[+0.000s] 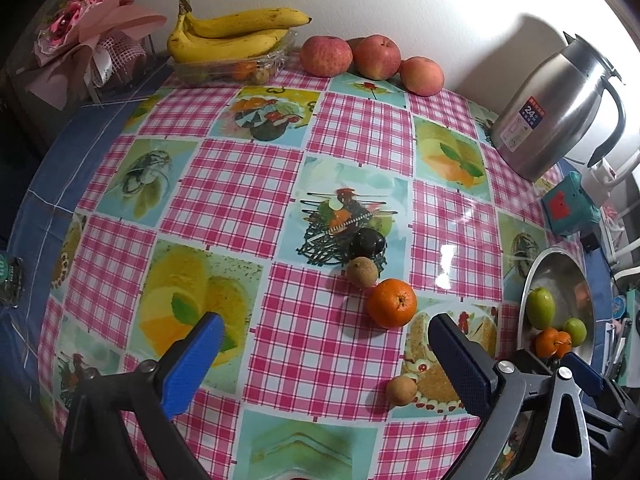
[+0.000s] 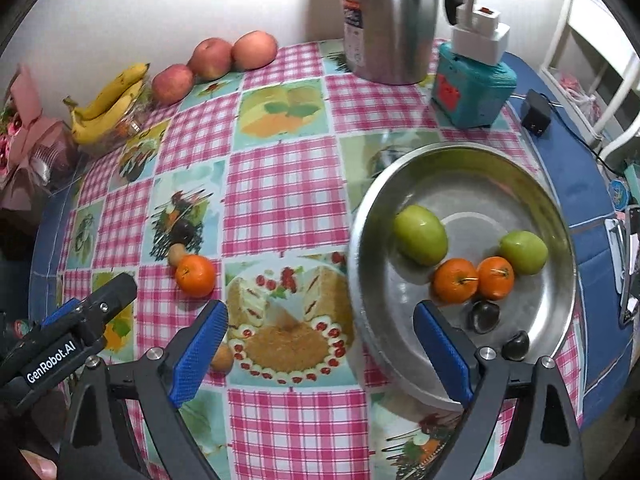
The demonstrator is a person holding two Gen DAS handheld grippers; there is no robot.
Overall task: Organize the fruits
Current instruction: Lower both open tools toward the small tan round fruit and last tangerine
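Note:
On the checked tablecloth lie an orange (image 1: 392,302), a brown longan (image 1: 362,272), a dark plum (image 1: 368,242) and a second longan (image 1: 401,390). My left gripper (image 1: 324,346) is open and empty, hovering short of the orange. A steel plate (image 2: 400,184) holds two green fruits (image 2: 420,234), two oranges (image 2: 456,280) and two dark plums (image 2: 485,316). My right gripper (image 2: 320,340) is open and empty over the plate's near-left rim. The loose orange (image 2: 195,275) and the longan (image 2: 222,357) by the left finger also show in the right wrist view.
Bananas (image 1: 232,32) on a clear tub and three apples (image 1: 376,56) line the back wall. A steel kettle (image 1: 556,116), a teal box (image 2: 472,88) and a black adapter (image 2: 536,110) stand at the right. A pink bouquet (image 1: 88,32) sits back left.

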